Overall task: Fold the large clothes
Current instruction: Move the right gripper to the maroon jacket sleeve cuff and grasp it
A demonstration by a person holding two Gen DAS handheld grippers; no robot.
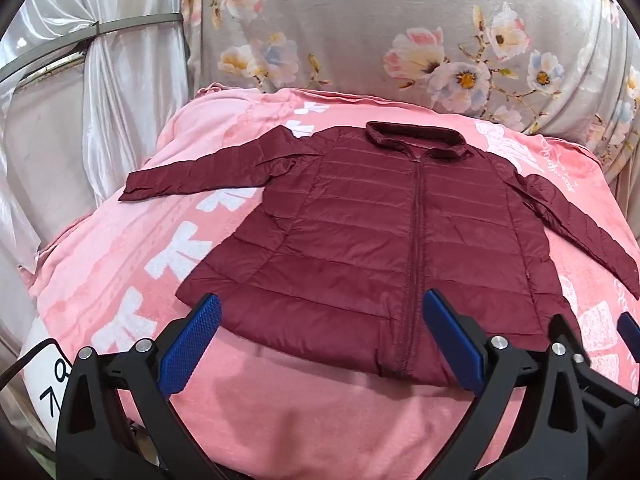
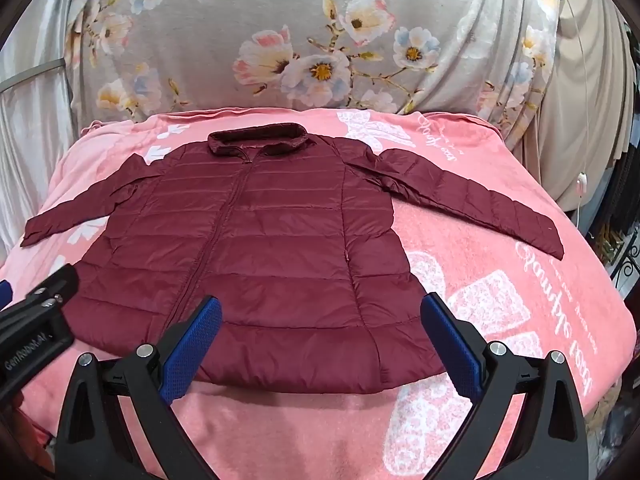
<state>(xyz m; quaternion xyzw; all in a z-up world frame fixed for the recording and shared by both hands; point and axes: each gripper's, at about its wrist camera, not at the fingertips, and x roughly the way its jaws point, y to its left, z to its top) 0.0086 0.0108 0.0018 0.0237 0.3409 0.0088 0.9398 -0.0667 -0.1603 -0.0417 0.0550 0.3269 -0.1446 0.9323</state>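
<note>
A maroon quilted jacket (image 1: 360, 240) lies flat and zipped on a pink blanket (image 1: 120, 264), collar at the far end, both sleeves spread out to the sides. It also shows in the right wrist view (image 2: 260, 248). My left gripper (image 1: 322, 312) is open and empty, hovering above the jacket's near hem. My right gripper (image 2: 320, 312) is open and empty above the hem's right half. The right gripper's body shows at the right edge of the left wrist view (image 1: 580, 364). The left gripper's body shows at the left edge of the right wrist view (image 2: 36, 316).
The pink blanket (image 2: 520, 300) covers a raised surface that drops off at both sides. A grey floral cloth (image 1: 400, 32) hangs behind it. White satin drapes (image 1: 120, 80) hang at the left. Beige fabric and a white cable (image 2: 580, 184) are at the right.
</note>
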